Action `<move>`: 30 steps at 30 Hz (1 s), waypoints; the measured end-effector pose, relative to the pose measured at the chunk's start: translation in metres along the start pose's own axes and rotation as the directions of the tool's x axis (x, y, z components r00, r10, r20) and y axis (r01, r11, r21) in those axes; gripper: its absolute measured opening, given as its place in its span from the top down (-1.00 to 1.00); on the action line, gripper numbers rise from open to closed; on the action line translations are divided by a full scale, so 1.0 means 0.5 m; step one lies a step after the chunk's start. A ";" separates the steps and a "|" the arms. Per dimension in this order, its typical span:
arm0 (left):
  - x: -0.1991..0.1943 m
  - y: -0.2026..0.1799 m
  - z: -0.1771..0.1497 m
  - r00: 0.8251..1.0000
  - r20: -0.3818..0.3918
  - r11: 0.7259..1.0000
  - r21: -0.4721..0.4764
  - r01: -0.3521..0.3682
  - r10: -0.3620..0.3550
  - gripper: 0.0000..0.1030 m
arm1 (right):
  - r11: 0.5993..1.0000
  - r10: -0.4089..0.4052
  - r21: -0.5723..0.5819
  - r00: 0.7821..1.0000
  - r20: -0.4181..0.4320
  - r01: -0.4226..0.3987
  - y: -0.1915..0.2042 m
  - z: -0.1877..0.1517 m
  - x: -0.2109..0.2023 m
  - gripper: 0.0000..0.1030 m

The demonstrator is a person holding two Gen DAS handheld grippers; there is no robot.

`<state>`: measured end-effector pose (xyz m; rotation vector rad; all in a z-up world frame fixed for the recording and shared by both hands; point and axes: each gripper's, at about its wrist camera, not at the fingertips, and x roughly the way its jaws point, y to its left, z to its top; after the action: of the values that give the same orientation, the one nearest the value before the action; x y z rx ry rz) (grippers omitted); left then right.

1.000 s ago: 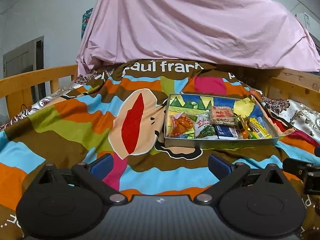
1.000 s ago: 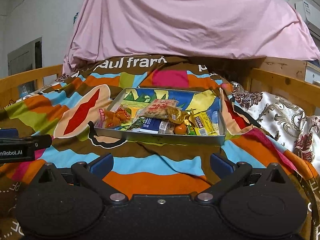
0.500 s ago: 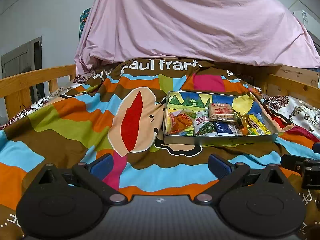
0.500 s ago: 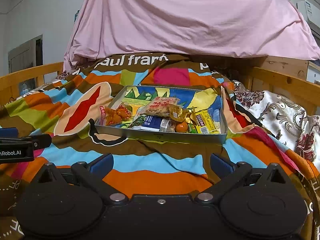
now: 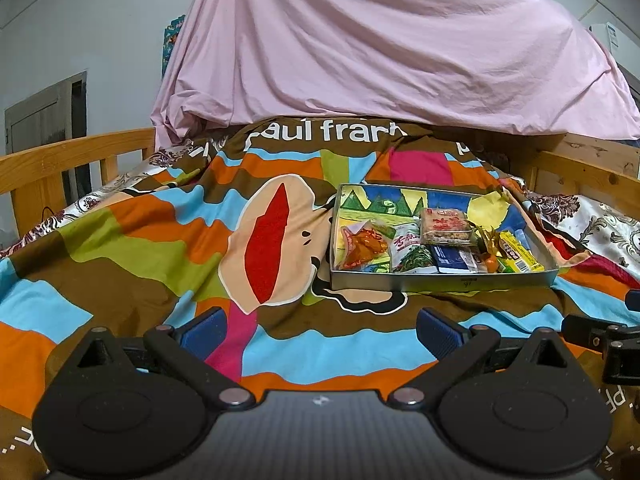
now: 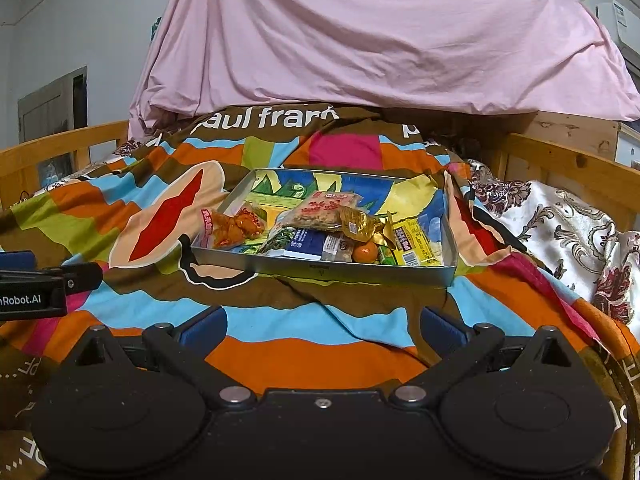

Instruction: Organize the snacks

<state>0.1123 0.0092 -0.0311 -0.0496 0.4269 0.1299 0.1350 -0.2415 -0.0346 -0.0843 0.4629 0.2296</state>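
Both views had crept nearer the metal tray (image 6: 320, 270) where every snack (image 6: 326, 210) lay heaped, my left gripper (image 5: 320, 330) and right gripper (image 6: 322, 326) empty, fingers apart, sorted or not unclear.

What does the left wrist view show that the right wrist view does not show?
Only the left wrist view shows the right tool at its right edge, and the left tool open and empty at the bottom.

Only the right wrist view shows the left tool at its left edge, the white air conditioner high on the wall, and a small orange fruit plainly.

Both show the metal tray of snacks on the striped blanket, the pink sheet behind, and wooden rails.
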 end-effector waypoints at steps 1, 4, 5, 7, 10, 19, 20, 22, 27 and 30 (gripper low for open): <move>0.000 0.000 0.000 1.000 0.000 1.000 0.000 0.001 -0.001 -0.99 | 1.000 0.000 0.000 1.000 -0.001 0.000 0.000 0.000 0.000 -0.99; 0.000 0.000 0.000 1.000 0.000 1.000 0.000 0.001 -0.001 -0.99 | 1.000 0.000 0.000 1.000 0.000 0.000 0.000 0.002 0.000 -0.99; 0.000 0.000 0.000 1.000 0.000 1.000 0.000 0.001 -0.001 -0.99 | 1.000 -0.001 -0.001 1.000 -0.001 0.001 0.000 0.002 0.000 -0.99; 0.000 0.000 0.000 1.000 0.000 1.000 -0.002 0.003 -0.003 -0.99 | 1.000 0.000 0.000 1.000 -0.003 0.000 0.001 0.001 0.001 -0.99; 0.000 0.002 0.001 1.000 -0.003 1.000 -0.015 0.008 -0.008 -0.99 | 1.000 0.000 -0.002 1.000 -0.007 0.000 0.003 -0.003 0.004 -0.99; -0.016 0.011 0.004 0.998 0.049 0.999 -0.027 0.041 -0.039 -0.99 | 1.000 0.002 -0.007 1.000 -0.009 -0.002 0.005 -0.005 0.003 -0.99; -0.017 0.012 0.004 0.998 0.050 0.999 -0.030 0.044 -0.042 -0.99 | 1.000 0.002 -0.007 1.000 -0.009 -0.002 0.005 -0.005 0.003 -0.99; -0.017 0.010 0.004 0.998 0.053 0.999 -0.023 0.037 -0.036 -0.99 | 1.000 0.003 -0.008 1.000 -0.009 -0.003 0.005 -0.007 0.003 -0.99; -0.019 0.010 0.007 0.998 0.059 0.999 -0.012 0.031 -0.030 -0.99 | 1.000 0.002 -0.008 1.000 -0.009 -0.002 0.006 -0.005 0.003 -0.99; -0.018 0.007 0.006 0.998 0.056 1.000 -0.002 0.020 -0.020 -0.99 | 1.000 0.001 -0.008 1.000 -0.009 -0.002 0.007 -0.005 0.003 -0.99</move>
<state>0.1050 0.0121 -0.0246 -0.0524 0.3708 0.1117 0.1345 -0.2382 -0.0377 -0.0928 0.4714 0.2326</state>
